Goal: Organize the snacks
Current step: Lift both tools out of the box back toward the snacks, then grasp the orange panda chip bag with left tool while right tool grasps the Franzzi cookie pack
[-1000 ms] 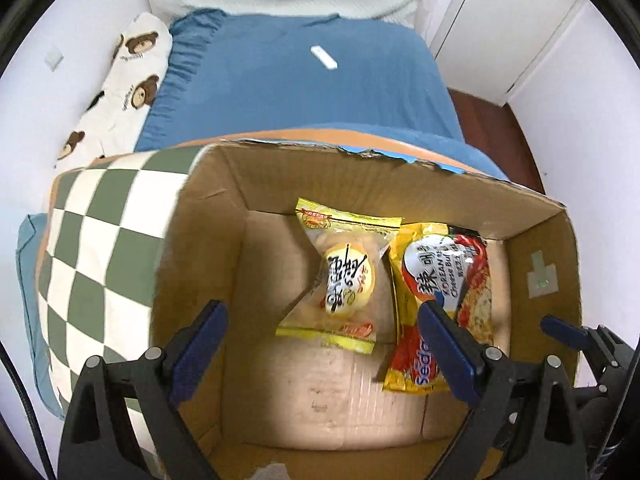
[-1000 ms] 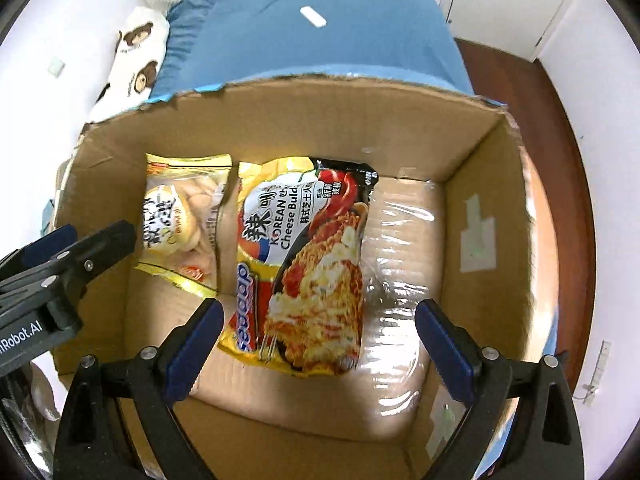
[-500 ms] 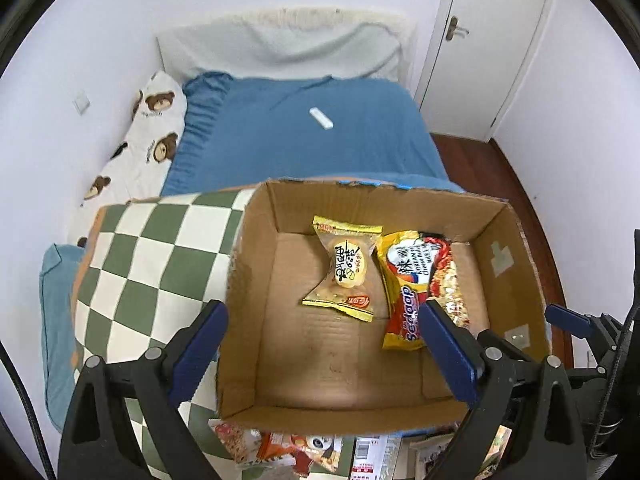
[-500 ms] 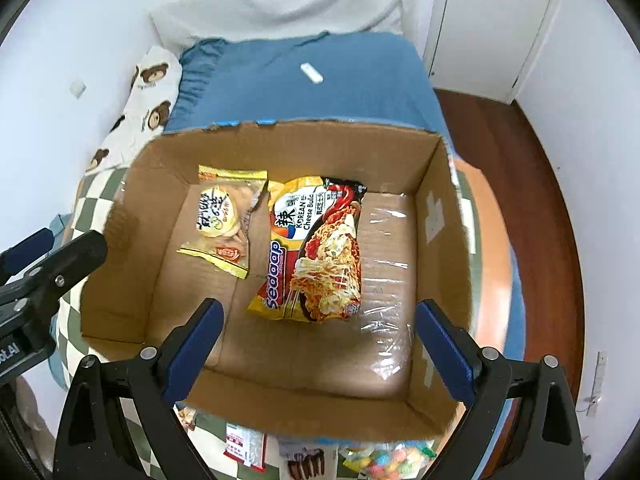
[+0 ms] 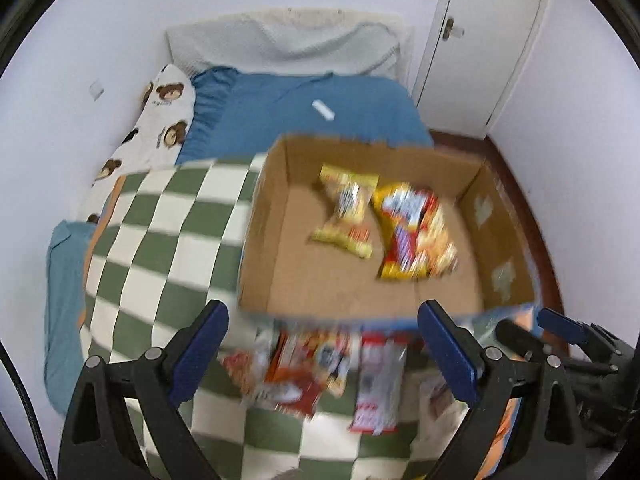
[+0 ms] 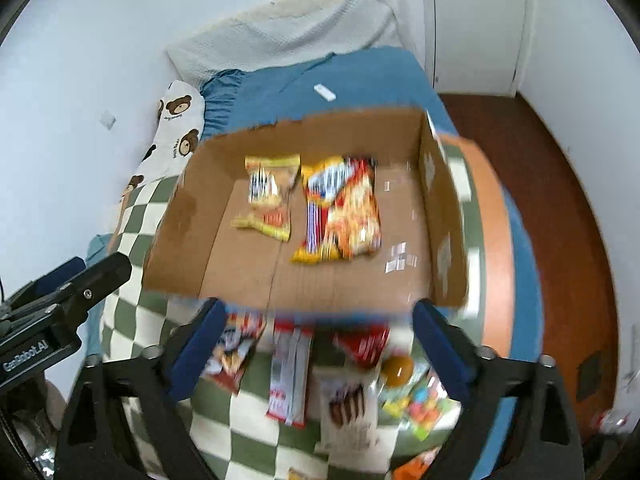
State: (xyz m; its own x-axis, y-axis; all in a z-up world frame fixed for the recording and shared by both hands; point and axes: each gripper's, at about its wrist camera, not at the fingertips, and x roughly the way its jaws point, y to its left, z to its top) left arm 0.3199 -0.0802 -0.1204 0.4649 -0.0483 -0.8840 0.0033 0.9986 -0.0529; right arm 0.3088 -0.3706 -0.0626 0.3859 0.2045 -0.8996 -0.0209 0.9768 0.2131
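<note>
Snacks (image 6: 292, 376) are waiting on the checked cloth near the cardboard box (image 6: 248, 280), where two packets are already lying. Both grippers are hanging empty, left gripper (image 5: 324, 356) gaping, right gripper (image 6: 316, 354) closing on nothing; next is probably picking one packet

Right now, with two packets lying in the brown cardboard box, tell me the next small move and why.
Probably lower the right gripper, its jaws closing on nothing, toward the loose snack packets on the green-and-white checked cloth in front of the brown cardboard box. Only the yellow packet and the red-and-yellow noodle packet are inside; several remain outside.
</note>
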